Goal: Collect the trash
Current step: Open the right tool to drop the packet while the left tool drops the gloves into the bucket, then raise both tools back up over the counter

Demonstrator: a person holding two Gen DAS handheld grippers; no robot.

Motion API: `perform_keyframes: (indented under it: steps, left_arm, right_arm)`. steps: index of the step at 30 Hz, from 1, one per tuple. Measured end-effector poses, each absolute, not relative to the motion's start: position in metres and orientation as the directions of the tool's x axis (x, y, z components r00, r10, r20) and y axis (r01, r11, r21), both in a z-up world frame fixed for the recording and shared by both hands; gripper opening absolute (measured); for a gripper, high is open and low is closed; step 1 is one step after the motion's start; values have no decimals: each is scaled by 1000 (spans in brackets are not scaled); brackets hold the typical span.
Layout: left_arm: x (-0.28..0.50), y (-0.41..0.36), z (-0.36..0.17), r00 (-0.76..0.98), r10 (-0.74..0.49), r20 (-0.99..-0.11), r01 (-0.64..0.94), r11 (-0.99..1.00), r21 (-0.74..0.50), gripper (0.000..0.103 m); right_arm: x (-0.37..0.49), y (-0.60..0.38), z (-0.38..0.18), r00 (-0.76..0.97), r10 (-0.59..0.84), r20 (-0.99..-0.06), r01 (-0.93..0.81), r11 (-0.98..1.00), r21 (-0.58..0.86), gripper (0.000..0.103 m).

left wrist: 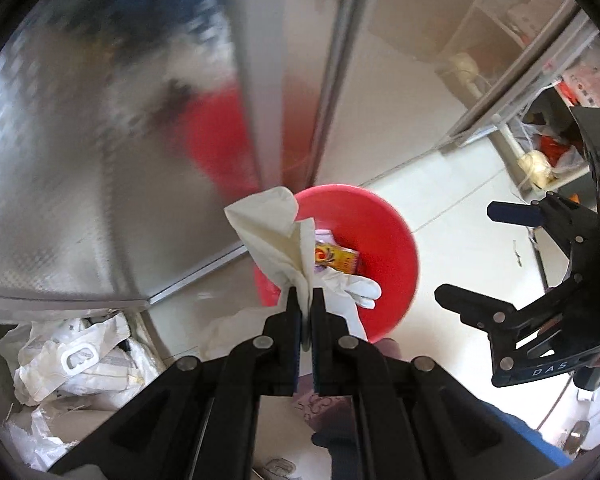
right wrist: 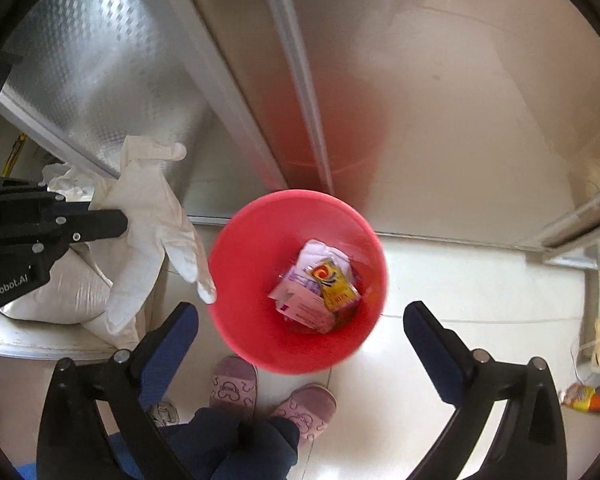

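My left gripper is shut on a white disposable glove and holds it in the air beside the rim of a red bin. In the right wrist view the glove hangs from the left gripper, left of the red bin. The bin stands on the floor and holds packaging trash: a yellow-orange wrapper and a white and purple carton. My right gripper is open and empty above the bin; it also shows in the left wrist view.
Steel cabinet fronts rise behind the bin. White sacks lie at the left. The person's feet in pink slippers stand just before the bin. A shelf with bags is at the right, across pale floor tiles.
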State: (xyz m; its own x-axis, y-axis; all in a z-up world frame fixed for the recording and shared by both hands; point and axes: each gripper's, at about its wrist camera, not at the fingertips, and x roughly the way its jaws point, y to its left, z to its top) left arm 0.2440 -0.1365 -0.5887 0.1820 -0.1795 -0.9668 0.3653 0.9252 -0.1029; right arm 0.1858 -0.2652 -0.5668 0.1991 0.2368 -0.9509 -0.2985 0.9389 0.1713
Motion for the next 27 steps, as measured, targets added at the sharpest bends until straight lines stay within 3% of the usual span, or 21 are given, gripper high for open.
perform_keyframes:
  steps: [13,18,27]
  left_arm:
    - [255,-178,-615,109,-238,-965,419,891,-172,4]
    - [258,-182,-618,96,-228,-969,423,891,-168,26]
    - [257,-175,-600,80,-230,-970,434,884,-174,26]
  right_arm:
    - [175,-299,-582,209,173,-962,-163,977,140,103]
    - [176,-303,-583,218,158,-963,-135,982,130,103]
    - [173,-299,-559,237,152,-960,-126,984,125,103]
